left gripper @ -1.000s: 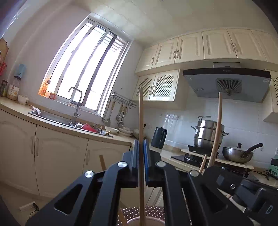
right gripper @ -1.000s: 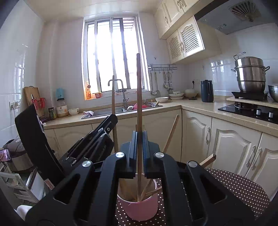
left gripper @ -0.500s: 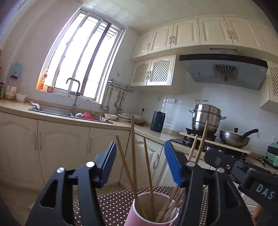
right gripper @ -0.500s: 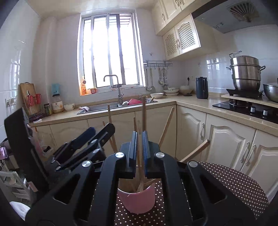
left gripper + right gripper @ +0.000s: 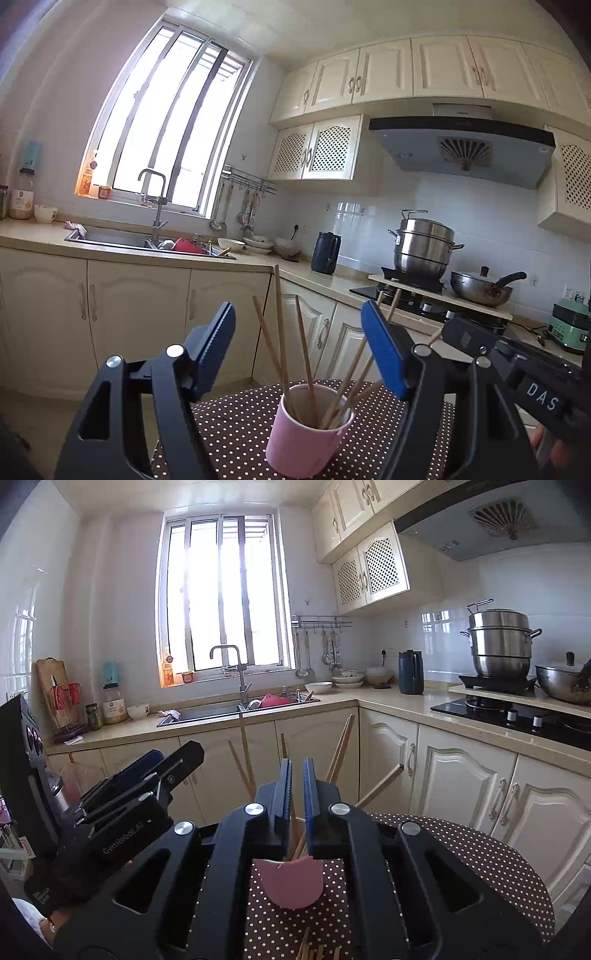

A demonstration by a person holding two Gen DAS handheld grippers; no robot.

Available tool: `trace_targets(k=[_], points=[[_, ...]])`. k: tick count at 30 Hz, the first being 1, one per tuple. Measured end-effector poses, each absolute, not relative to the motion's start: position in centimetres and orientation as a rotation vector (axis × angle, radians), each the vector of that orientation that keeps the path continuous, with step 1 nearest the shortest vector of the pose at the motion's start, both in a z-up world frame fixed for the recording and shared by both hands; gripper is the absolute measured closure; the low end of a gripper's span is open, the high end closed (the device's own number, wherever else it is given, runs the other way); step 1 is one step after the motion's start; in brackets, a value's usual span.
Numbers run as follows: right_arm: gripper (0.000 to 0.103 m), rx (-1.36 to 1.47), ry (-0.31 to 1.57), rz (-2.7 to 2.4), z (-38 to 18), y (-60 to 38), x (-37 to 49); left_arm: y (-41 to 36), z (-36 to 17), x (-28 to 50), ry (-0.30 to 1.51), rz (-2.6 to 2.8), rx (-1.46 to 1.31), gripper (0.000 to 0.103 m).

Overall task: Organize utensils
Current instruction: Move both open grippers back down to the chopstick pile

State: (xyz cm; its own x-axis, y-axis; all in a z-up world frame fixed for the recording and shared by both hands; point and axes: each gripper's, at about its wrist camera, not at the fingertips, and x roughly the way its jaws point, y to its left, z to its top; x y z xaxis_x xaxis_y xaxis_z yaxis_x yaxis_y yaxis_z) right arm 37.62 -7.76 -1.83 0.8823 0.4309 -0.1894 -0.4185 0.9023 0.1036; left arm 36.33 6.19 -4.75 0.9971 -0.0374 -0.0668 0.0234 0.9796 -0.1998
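A pink cup [image 5: 299,439] holding several wooden chopsticks [image 5: 280,332] stands on a brown polka-dot table [image 5: 229,424]. My left gripper [image 5: 299,314] sits a little back from the cup. Its jaws are opening wide, and the chopsticks stand beyond them, untouched. From the right wrist view, the cup [image 5: 291,882] and its chopsticks [image 5: 245,753] lie just past my right gripper [image 5: 296,764]. That gripper is shut with only a thin slit and nothing pinched. The left gripper [image 5: 177,755] appears at its left. A few loose chopsticks [image 5: 306,945] lie on the cloth below.
Cream cabinets and a counter [image 5: 388,701] run behind the table, with a sink [image 5: 236,709], a dark kettle [image 5: 410,672] and a hob with steel pots [image 5: 498,646]. A person's hand [image 5: 546,443] holds the right gripper at the lower right.
Each gripper held an upright chopstick over the cup. The left jaws have spread and let theirs go. Both chopsticks now stand in the cup, and both grippers have drawn back.
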Motion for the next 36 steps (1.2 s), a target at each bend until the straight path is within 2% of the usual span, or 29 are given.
trace_targets(k=[11,13,14,15,19,27,36], points=[[0.091,0.066,0.198,0.420,-0.1,-9.3,32.6,5.0,-2.8,30.4,0.073,-0.045,-0.140,0.024],[0.078,0.071,0.195,0.414,0.0,-9.7,31.6,4.7,-2.5,29.5,0.077,-0.050,-0.127,0.022],[0.066,0.076,0.192,0.414,0.0,-9.9,31.2,4.7,-2.5,29.1,0.080,-0.049,-0.120,0.022],[0.058,0.081,0.188,0.414,0.0,-10.2,30.8,4.5,-2.4,28.6,0.090,-0.049,-0.109,0.022],[0.056,0.083,0.197,0.410,-0.1,-10.9,29.1,4.2,-2.4,27.2,0.114,-0.061,-0.101,0.022],[0.045,0.100,0.231,0.402,-1.0,-12.4,27.1,3.3,-3.1,25.4,0.192,-0.032,-0.047,0.022],[0.041,0.076,0.343,0.390,-4.6,-13.9,27.1,2.3,-5.6,25.9,0.352,-0.009,-0.013,0.022]])
